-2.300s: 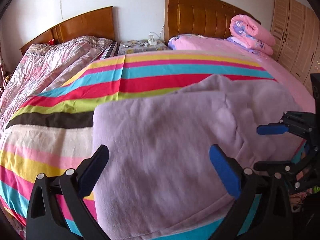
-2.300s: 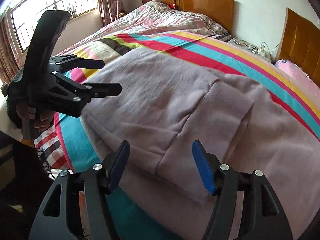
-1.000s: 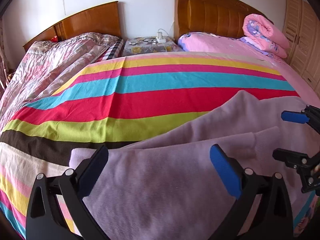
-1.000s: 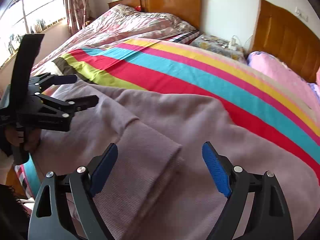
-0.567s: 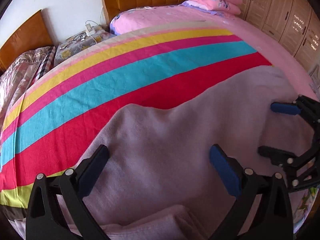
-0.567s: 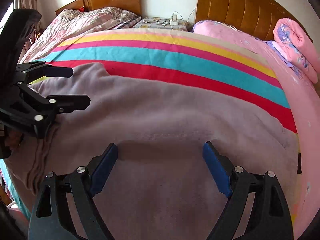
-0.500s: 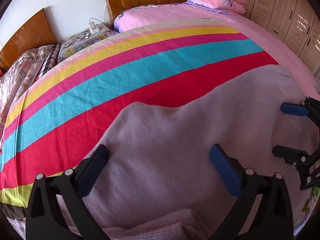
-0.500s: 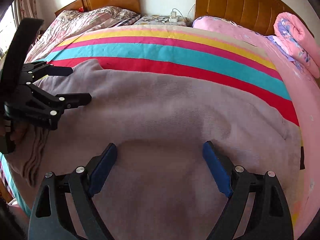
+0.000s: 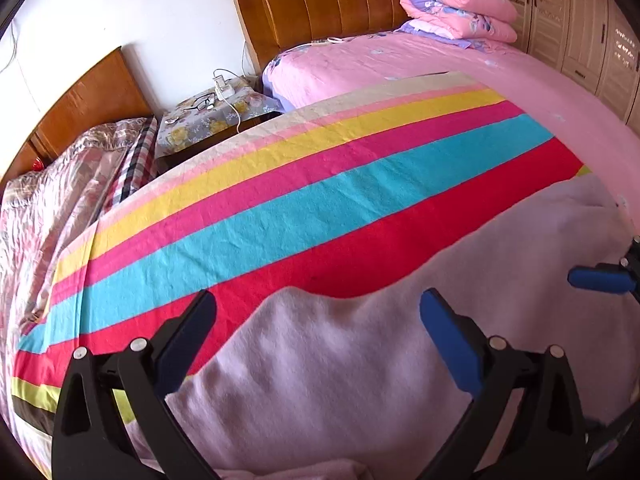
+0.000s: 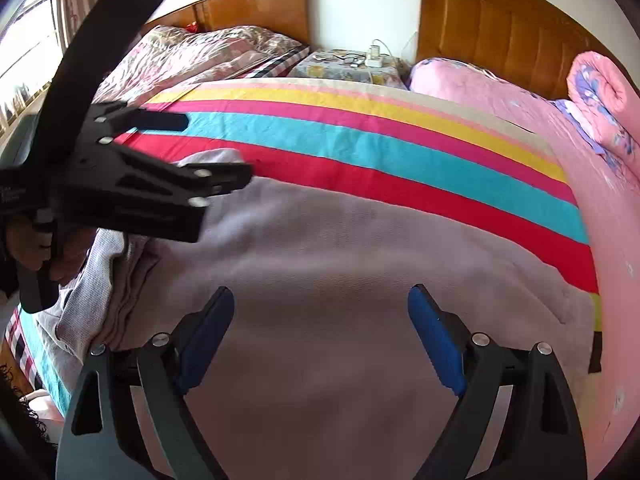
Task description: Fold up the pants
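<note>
Pale lilac pants lie spread on a striped blanket on the bed; in the right wrist view the pants fill the near half, with a bunched, ribbed end at the left. My left gripper is open and empty just above the pants' far edge; it also shows in the right wrist view, open, over the left end. My right gripper is open and empty above the middle of the pants. One blue fingertip of it shows at the right edge of the left wrist view.
A pink bed with a rolled pink quilt lies at the far right, wardrobes beyond. A nightstand with a charger stands between two wooden headboards. A floral quilt covers the left bed.
Both grippers stayed open. The left gripper swung left and rose a little, so more striped blanket shows. In the right wrist view the left gripper came closer and higher.
</note>
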`<state>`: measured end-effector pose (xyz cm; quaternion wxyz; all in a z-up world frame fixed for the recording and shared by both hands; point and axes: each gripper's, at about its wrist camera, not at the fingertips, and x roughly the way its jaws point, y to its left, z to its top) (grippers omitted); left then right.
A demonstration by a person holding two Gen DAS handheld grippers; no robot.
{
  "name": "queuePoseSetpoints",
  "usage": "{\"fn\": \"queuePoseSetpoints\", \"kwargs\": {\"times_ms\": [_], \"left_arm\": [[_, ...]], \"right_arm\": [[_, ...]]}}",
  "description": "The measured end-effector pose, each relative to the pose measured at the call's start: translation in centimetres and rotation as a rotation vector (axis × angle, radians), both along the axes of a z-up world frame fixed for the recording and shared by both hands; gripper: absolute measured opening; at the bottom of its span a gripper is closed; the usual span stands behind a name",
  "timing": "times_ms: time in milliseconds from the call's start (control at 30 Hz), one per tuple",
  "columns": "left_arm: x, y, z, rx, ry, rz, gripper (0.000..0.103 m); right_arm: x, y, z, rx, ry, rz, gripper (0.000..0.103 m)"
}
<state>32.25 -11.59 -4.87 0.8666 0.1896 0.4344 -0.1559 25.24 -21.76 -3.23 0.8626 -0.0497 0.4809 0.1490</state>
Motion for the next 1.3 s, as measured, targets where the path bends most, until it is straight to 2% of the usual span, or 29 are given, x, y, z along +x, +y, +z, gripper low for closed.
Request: {"fn": "queuePoseSetpoints", "kwargs": {"times_ms": [67, 100, 133, 233, 300, 367, 433, 500, 567, 633, 733, 800, 867, 933, 967, 1100, 1167, 1300], "left_arm": [[1.6, -0.2, -1.7, 0.025, 0.031, 0.034, 0.101], [2.1, 0.1, -2.6, 0.024, 0.043, 0.05, 0.102], [2.3, 0.6, -2.6, -0.02, 0.04, 0.059, 0.102], [2.7, 1.3, -2.6, -0.044, 0.052, 0.083, 0.102], [2.5, 1.4, -2.6, -0.042, 0.039, 0.089, 0.102], [2.1, 1.0, -2.7, -0.018, 0.009, 0.091, 0.102], [1.8, 0.6, -2.7, 0.008, -0.021, 0.091, 0.102], [1.7, 0.4, -2.7, 0.017, -0.031, 0.09, 0.102], [1.7, 0.8, -2.7, -0.007, -0.014, 0.094, 0.102], [1.9, 1.3, -2.6, -0.04, -0.001, 0.108, 0.102], [1.6, 2.8, -1.5, -0.137, 0.007, 0.099, 0.101], [0.1, 4.6, 0.8, -0.201, -0.024, 0.121, 0.101], [-2.4, 7.8, 3.5, -0.305, -0.038, 0.113, 0.101], [-5.6, 11.7, 5.6, -0.388, -0.046, 0.104, 0.101], [-7.2, 13.8, 6.2, -0.394, -0.057, 0.121, 0.101], [-14.2, 21.3, 5.9, -0.305, -0.112, 0.226, 0.101], [-17.1, 24.3, 4.6, -0.242, -0.119, 0.29, 0.101], [-20.3, 28.3, 1.6, -0.196, -0.079, 0.379, 0.101]], "right_arm": [[0.2, 0.8, -1.6, -0.071, 0.041, 0.009, 0.087], [0.0, 0.4, -1.9, -0.052, 0.044, 0.001, 0.088], [-0.4, -0.1, -1.9, -0.023, 0.059, -0.01, 0.088], [-2.5, -1.3, -1.4, -0.031, 0.077, -0.028, 0.088], [-4.4, -1.7, -0.6, -0.037, 0.068, -0.057, 0.088], [-6.2, -1.5, 0.5, 0.007, 0.035, -0.076, 0.088], [-7.6, -0.5, 1.1, 0.071, 0.011, -0.061, 0.088], [-8.9, 1.7, 0.7, 0.071, -0.005, -0.013, 0.088], [-10.1, 3.6, -1.3, 0.03, 0.054, 0.045, 0.091], [-12.4, 4.6, -1.7, -0.056, -0.034, 0.071, 0.092], [-13.5, 3.6, -1.2, -0.003, -0.019, 0.044, 0.092], [-13.7, 3.4, -0.8, -0.008, 0.004, 0.043, 0.092], [-14.0, 3.4, -0.4, -0.011, 0.014, 0.028, 0.092], [-14.1, 3.2, 0.3, -0.018, -0.008, 0.004, 0.092], [-14.1, 3.4, 0.9, -0.008, -0.038, -0.001, 0.092], [-13.7, 6.8, 3.6, 0.115, -0.136, 0.098, 0.092], [-13.0, 10.8, 3.9, 0.103, -0.15, 0.189, 0.092], [-12.0, 17.9, 3.1, 0.019, -0.19, 0.308, 0.092]]}}
